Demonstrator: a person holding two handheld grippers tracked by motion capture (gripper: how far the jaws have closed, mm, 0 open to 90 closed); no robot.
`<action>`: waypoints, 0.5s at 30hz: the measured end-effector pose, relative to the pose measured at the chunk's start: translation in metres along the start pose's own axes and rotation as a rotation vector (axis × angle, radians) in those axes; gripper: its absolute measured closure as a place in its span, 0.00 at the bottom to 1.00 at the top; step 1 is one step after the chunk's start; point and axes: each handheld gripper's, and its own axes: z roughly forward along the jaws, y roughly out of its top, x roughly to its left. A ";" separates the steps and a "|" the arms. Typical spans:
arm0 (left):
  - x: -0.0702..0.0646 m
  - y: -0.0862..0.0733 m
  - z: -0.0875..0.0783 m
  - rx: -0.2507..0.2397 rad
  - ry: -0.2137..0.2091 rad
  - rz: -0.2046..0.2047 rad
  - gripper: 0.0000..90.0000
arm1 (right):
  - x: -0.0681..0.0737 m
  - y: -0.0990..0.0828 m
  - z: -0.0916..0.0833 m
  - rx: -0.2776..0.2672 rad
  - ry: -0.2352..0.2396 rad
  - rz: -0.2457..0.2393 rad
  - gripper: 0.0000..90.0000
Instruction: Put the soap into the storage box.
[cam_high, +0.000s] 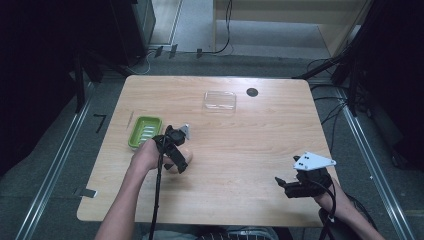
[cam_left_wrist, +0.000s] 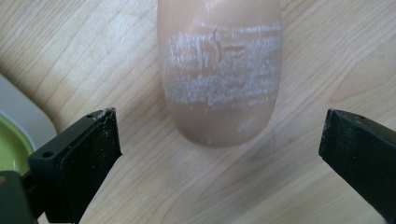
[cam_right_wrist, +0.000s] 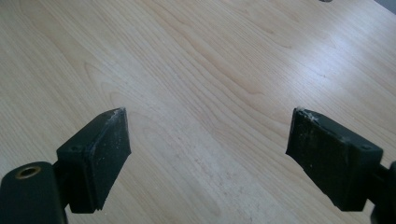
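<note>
A peach-coloured bar of soap (cam_left_wrist: 219, 70) with white scuff marks lies on the wooden table (cam_high: 240, 140), its rounded end pointing at the camera. My left gripper (cam_left_wrist: 219, 133) is open, its two black jaws standing wide on either side of the bar's near end without touching it. From above, the left gripper (cam_high: 178, 161) hangs over the soap (cam_high: 186, 156), just right of a green soap dish (cam_high: 145, 131). My right gripper (cam_high: 281, 185) is open near the table's front right, and its jaws (cam_right_wrist: 208, 140) have only bare wood between them.
A clear plastic lid (cam_high: 219, 100) lies at the back middle of the table, with a small black round disc (cam_high: 252, 92) to its right. The green dish's corner (cam_left_wrist: 9, 149) shows beside the left jaw. Cables trail from both grippers toward the front edge.
</note>
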 end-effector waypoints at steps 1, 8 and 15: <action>0.000 0.001 0.001 0.000 -0.002 0.000 0.00 | 0.000 0.000 0.000 0.004 0.001 0.003 0.15; 0.000 0.009 0.008 0.003 0.000 -0.002 0.00 | 0.000 0.000 0.000 0.000 -0.001 0.000 0.15; 0.000 0.013 0.016 0.002 0.007 -0.014 0.00 | 0.000 0.000 0.000 0.000 0.000 -0.001 0.15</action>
